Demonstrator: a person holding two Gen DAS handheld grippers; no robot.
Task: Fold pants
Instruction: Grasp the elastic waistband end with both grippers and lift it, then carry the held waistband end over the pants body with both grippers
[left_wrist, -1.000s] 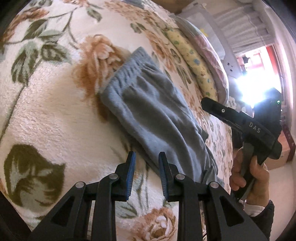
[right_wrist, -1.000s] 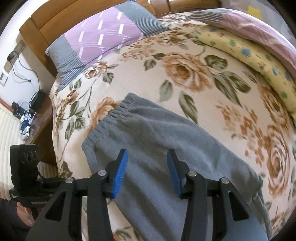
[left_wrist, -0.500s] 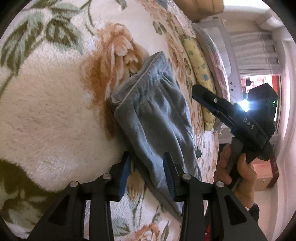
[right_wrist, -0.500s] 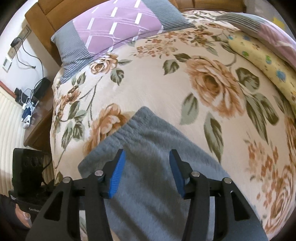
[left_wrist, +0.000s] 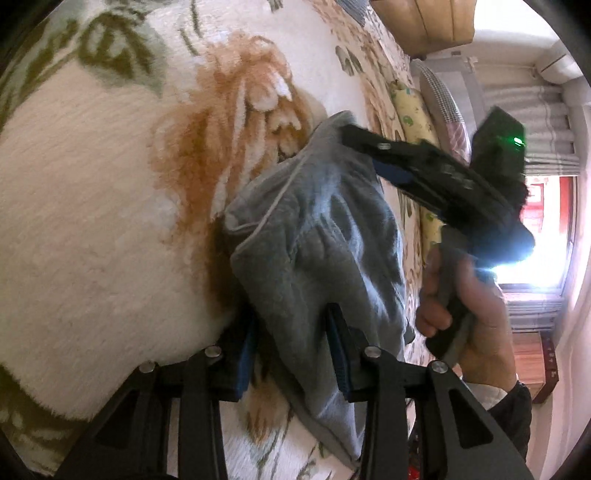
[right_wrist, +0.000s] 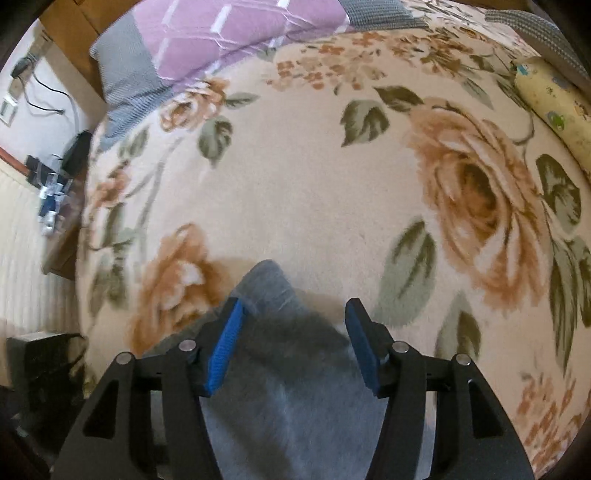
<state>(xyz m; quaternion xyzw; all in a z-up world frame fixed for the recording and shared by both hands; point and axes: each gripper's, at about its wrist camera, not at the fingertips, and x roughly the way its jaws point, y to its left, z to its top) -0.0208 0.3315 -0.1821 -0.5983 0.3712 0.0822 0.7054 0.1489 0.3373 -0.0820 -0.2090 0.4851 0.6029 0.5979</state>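
Currently the grey sweatpants (left_wrist: 314, 258) lie on the floral blanket (left_wrist: 92, 240) of the bed, long axis running from the gathered waistband, far from the left wrist camera, back toward and past the left tool (left_wrist: 291, 350).

Left tool: jaws narrowing, set astride the near edge of the fabric. Cloth is between the pads; whether they press it yet I cannot tell for sure, a gap seems to remain.

Right tool (right_wrist: 291, 347): jaws widening, fairly broad, straddling the waistband's far corner (right_wrist: 266, 280); in the left wrist view it comes in over that corner from the right, carried by the person's hand (left_wrist: 465, 314). Pads not pressing cloth.

Judgement: each tool sits at one waistband corner, with the garment's length trailing away below. The coming fold likely turns on both corners being pinched, then carried along the long axis.

Pillow (right_wrist: 221, 40) lies well beyond.
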